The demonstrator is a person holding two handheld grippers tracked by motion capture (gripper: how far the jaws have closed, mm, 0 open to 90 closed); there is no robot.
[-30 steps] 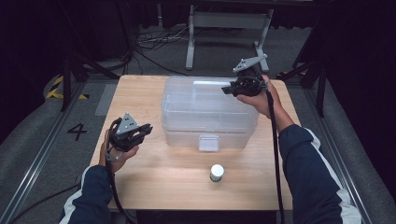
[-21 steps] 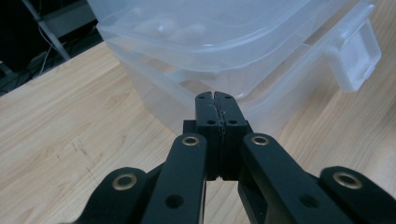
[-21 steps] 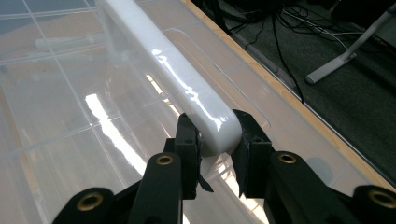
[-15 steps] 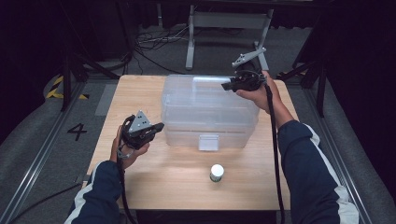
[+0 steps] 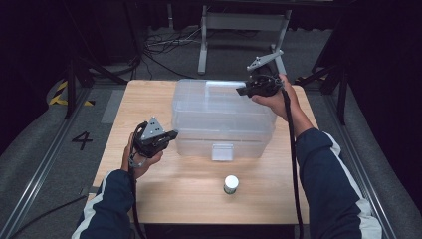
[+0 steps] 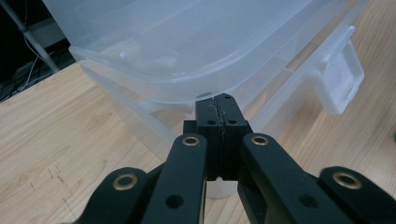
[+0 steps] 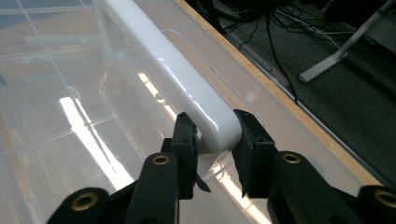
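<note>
A clear plastic storage box point(image 5: 224, 114) with its lid point(image 6: 187, 46) on stands in the middle of the wooden table point(image 5: 144, 99). My left gripper point(image 5: 171, 134) is shut with nothing in it, its tips point(image 6: 220, 105) right under the lid's rim at the box's left front corner. My right gripper point(image 5: 241, 90) reaches over the lid's back right. The end of the white handle point(image 7: 159, 60) sits between its jaws point(image 7: 215, 135). Those jaws have just been opening a little, and the pads point(image 7: 247, 140) still lie against the handle's sides.
A small white-capped jar point(image 5: 231, 184) stands alone in front of the box. The box's front latch point(image 5: 222, 152) hangs down at the middle of its front wall. Stands and cables lie on the floor behind the table.
My left gripper has moved right, up to the box's left front corner. My right hand has stayed at the handle.
</note>
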